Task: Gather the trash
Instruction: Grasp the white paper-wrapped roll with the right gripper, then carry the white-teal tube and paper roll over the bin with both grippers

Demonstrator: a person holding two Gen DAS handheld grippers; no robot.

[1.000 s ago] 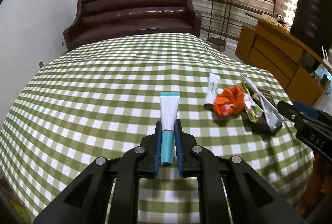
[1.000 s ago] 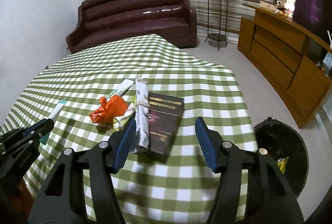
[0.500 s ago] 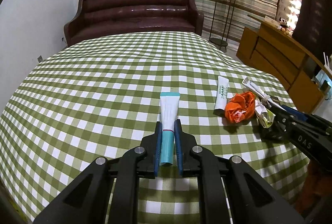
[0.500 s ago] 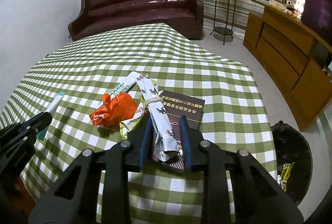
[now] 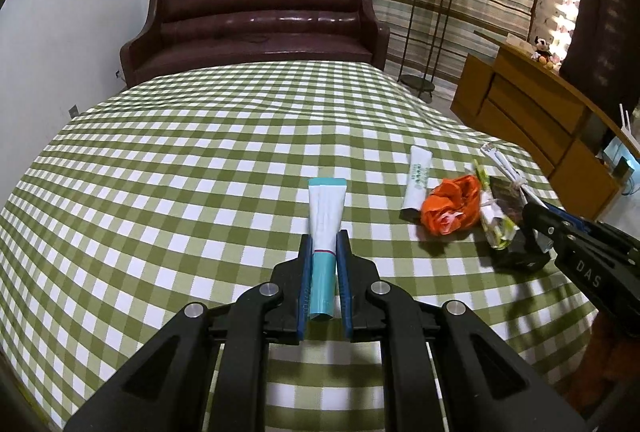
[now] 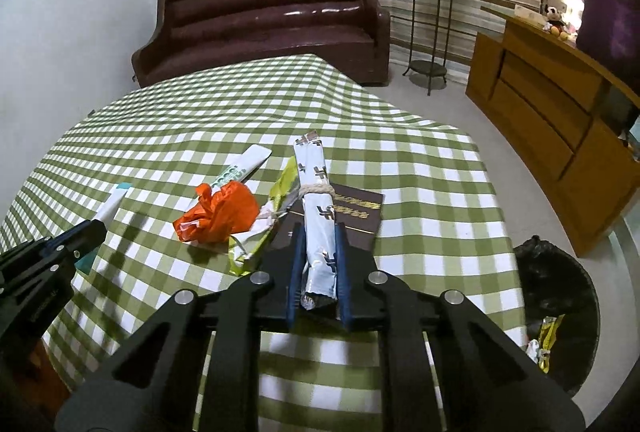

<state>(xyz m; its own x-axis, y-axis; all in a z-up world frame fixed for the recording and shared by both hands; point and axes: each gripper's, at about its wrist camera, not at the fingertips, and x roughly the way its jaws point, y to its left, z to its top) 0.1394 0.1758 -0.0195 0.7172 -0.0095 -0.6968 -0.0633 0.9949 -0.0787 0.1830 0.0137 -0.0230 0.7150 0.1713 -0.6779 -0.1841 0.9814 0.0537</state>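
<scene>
My left gripper (image 5: 324,244) is shut on a white and teal tube (image 5: 325,216) above the green checked table (image 5: 180,171). My right gripper (image 6: 318,232) is shut on a rolled silver wrapper tied with string (image 6: 316,199), lying over a dark brown booklet (image 6: 356,211). Beside it on the table lie a crumpled orange bag (image 6: 220,211), a yellow-green wrapper (image 6: 260,232) and a white sachet (image 6: 240,169). The right gripper (image 5: 536,228) also shows at the right edge of the left wrist view, the left gripper (image 6: 94,228) at the left of the right wrist view.
A black-lined trash bin (image 6: 560,312) with some wrappers stands on the floor right of the table. A brown sofa (image 5: 256,27) stands behind the table, a wooden cabinet (image 6: 560,111) at the right, a plant stand (image 6: 428,31) at the back.
My right gripper moved forward over the pile and shut on the rolled silver wrapper. My left gripper kept hold of the tube and shifted slightly.
</scene>
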